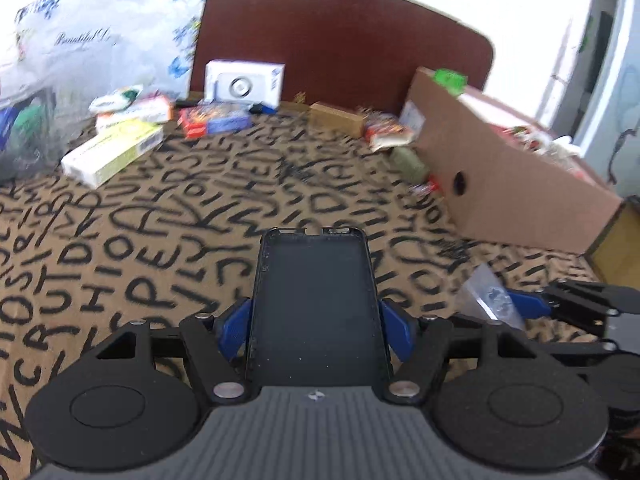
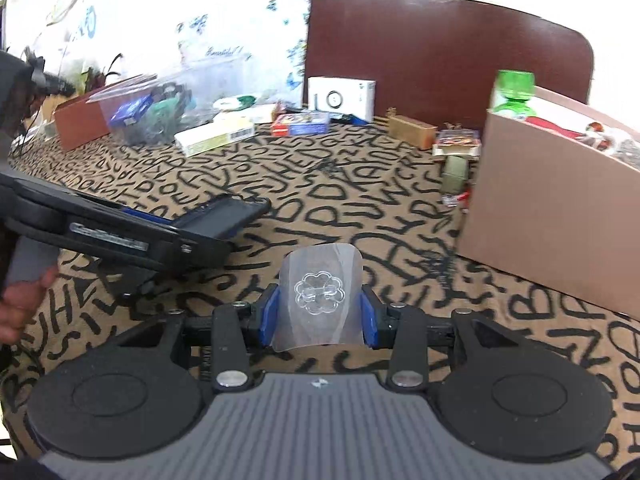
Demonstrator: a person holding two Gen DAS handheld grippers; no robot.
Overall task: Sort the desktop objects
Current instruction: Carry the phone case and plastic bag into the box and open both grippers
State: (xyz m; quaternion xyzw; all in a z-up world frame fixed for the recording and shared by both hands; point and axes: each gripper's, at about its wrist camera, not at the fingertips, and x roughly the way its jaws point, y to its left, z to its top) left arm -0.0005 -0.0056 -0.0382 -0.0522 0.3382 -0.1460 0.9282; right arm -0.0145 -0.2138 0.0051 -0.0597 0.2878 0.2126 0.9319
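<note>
Gripping a dark phone case [image 1: 316, 312], the left hand-held gripper [image 1: 316, 326] has both blue pads pressed on the case's long sides; the case sticks fwd, open side up, above the letter-print cloth on the desk [image 1: 120, 240]. Right hand-held gripper [image 2: 319, 316] is closed on a small clear plastic bag [image 2: 320, 300] w/ a clover-shaped transparent item inside, held above the cloth too.

Left wrist view shows the case interior head-on; the right wrist view catches that same case only side-on at left [image 2: 224, 216], plus the person's hand [image 2: 20, 304] on the left tool's handle, which the left cam doesn't show. Left cam sees the right tool as a sliver at far right, its blue pad [image 1: 528, 304] touching the clear bag [image 1: 490, 296].

Both views: cardboard box [image 1: 516, 184] on the right w/ a green-capped bottle [image 2: 514, 92] poking above its rim, clearer in the right view. At the back, a white device box [image 1: 244, 82] stands against the dark brown headboard-like panel [image 1: 340, 40], w/ a red-blue pack [image 1: 214, 120] in front and a white-yellow carton [image 1: 114, 152] to the left. Only the right view shows a brown box [image 2: 80, 120] and a clear bag of mixed stuff [image 2: 148, 114] at far left.
</note>
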